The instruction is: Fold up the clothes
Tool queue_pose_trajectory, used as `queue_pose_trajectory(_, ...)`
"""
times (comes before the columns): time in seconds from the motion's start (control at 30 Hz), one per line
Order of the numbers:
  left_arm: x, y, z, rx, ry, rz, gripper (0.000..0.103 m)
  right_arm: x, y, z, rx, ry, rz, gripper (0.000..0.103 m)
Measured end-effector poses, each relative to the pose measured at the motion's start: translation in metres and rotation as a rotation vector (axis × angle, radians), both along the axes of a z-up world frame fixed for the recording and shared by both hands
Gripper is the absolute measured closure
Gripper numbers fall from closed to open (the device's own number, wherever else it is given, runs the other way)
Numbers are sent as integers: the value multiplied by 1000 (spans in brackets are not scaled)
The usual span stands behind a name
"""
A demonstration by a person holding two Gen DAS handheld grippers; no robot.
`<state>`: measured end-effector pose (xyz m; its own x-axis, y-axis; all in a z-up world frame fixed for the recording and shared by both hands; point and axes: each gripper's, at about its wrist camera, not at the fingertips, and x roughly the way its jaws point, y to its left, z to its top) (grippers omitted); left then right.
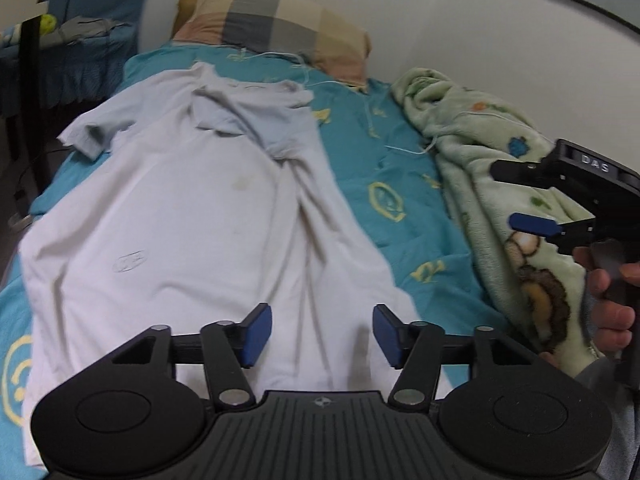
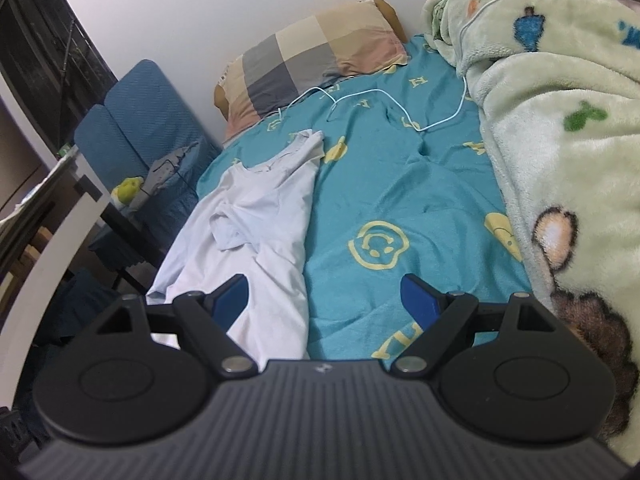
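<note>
A white short-sleeved shirt [image 1: 172,208] lies spread lengthwise on the teal bed sheet [image 1: 400,184], its collar toward the pillow and one sleeve folded inward over the chest. My left gripper [image 1: 322,334] hovers over the shirt's near hem, jaws apart, no cloth between the blue pads. In the right wrist view the same shirt [image 2: 248,216] lies left of centre. My right gripper [image 2: 324,300] stands open above the shirt's right edge and the bare sheet [image 2: 400,184]. It also shows at the right edge of the left wrist view as the right gripper [image 1: 528,196], held by a hand.
A checked pillow [image 1: 272,20] lies at the bed's head against the wall. A green fleece blanket [image 1: 492,168] is bunched along the bed's right side, with a thin white cable [image 2: 400,100] trailing over the sheet. A blue chair [image 2: 148,120] stands left of the bed.
</note>
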<state>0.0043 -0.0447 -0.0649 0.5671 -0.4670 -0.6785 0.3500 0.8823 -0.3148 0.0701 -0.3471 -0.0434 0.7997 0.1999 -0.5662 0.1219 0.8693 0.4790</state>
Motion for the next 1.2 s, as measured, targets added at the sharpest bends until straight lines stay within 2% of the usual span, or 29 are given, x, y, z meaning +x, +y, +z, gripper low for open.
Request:
queue_pose_trajectory(0.03,1,-7,-3,13,3,-10,33,0,0,-1,3,3,2,18)
queue_pose_trajectory(0.1,6,-19,-14,59,21,-18,32,1,-1,-2,13,6,4,18)
queue_pose_trajectory(0.2,16,-31,-35,103,81,-34,39,1,-2,-2,19,10,4,18)
queue_pose_trajectory(0.23,18,-34,-39,110,95,-37,50,1,-1,-3,18,11,4,18)
queue_pose_trajectory(0.27,19,-34,-42,115,105,-39,72,1,-1,-3,16,12,5,18)
queue_pose_trajectory(0.33,19,-33,-45,115,112,-36,91,2,0,-4,11,17,7,18)
queue_pose_trajectory(0.37,18,-30,-42,100,106,-33,96,2,1,-5,8,20,9,18)
queue_pose_trajectory(0.43,15,-23,-34,60,97,-29,99,3,3,-6,-1,27,17,18)
queue_pose_trajectory(0.53,10,-10,-17,10,104,-21,100,3,7,-7,-17,29,31,18)
queue_pose_trajectory(0.63,14,13,-14,-6,166,48,100,4,11,-8,-30,33,42,18)
queue_pose_trajectory(0.73,23,29,-26,47,220,120,100,6,15,-9,-36,39,50,18)
queue_pose_trajectory(0.8,29,34,-35,46,265,141,100,6,18,-9,-40,37,60,18)
queue_pose_trajectory(0.93,31,29,-38,87,258,124,99,7,24,-9,-61,37,77,18)
queue_pose_trajectory(1.03,28,31,-36,72,252,119,98,8,27,-9,-67,36,83,18)
queue_pose_trajectory(1.1,26,33,-33,63,247,122,92,7,28,-8,-70,28,88,18)
queue_pose_trajectory(1.2,22,33,-25,67,226,116,77,4,30,-3,-83,3,92,18)
